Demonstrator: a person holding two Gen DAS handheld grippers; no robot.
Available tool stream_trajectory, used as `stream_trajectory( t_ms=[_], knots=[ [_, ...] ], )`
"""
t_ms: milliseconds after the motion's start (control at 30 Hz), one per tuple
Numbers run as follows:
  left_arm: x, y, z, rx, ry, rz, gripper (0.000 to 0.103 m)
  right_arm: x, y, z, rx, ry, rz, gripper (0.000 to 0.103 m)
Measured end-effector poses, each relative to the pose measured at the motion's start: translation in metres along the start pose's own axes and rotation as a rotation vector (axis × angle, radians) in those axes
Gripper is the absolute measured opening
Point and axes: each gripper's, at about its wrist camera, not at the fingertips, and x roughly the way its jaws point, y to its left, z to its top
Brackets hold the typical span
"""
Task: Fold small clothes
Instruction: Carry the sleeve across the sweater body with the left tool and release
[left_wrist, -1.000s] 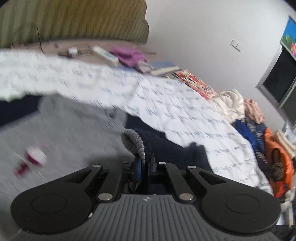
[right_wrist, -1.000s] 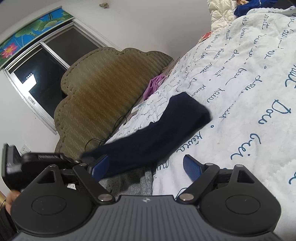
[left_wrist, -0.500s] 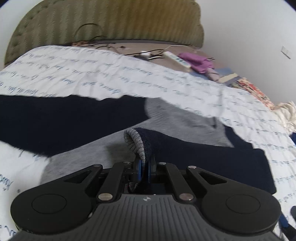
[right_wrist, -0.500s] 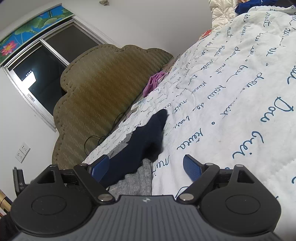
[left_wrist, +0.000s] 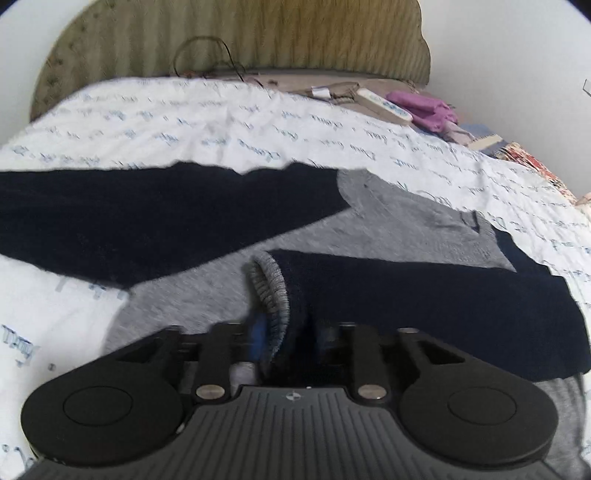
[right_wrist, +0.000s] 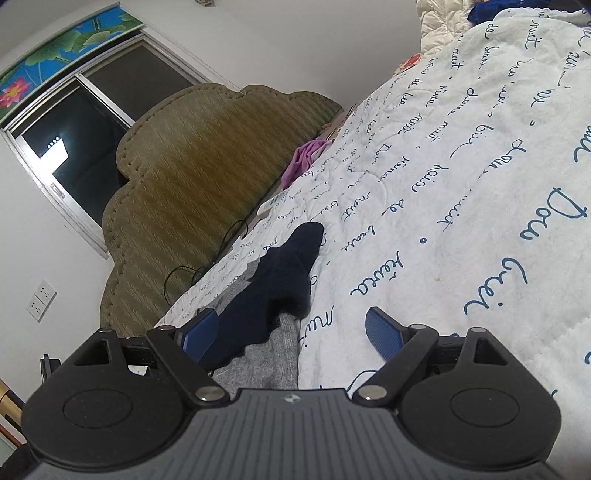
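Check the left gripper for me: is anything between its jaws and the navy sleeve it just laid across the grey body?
Nothing visible. The left gripper has just been opening its jaws, and the navy sleeve's grey ribbed cuff sits right between them, lying on the grey sweater body. No other item intervenes.

A home bedroom: a bed with a printed quilt (right_wrist: 461, 166), a padded headboard (right_wrist: 192, 177) and a window (right_wrist: 85, 122) at upper left.

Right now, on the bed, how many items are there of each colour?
Grey and navy: 1, the sweater, navy sleeves folded over its grey body.
Purple: 1, the crumpled cloth near the headboard.
White: 1, the power strip beside it.
Total: 3.
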Motion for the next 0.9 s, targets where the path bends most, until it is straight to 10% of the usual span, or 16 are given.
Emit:
stream_trajectory(
  t_ms=[100,500,733,900],
  knots=[
    [-0.021,0.018,-0.001,-0.045,-0.08,-0.004,0.074,0.001,0.0,0.0,0.0,0.006,-0.004,0.088],
    [-0.067,0.241,-0.003,-0.735,-0.303,0.049,0.077,0.012,0.052,0.005,-0.14,0.102,-0.026,0.088],
    [-0.058,0.321,-0.002,-1.063,-0.38,0.056,0.077,0.11,0.175,-0.023,-0.351,0.42,0.185,0.097],
    [-0.051,0.352,0.016,-1.09,-0.416,0.106,0.078,0.174,0.211,-0.044,-0.38,0.481,0.182,0.097]
  ],
)
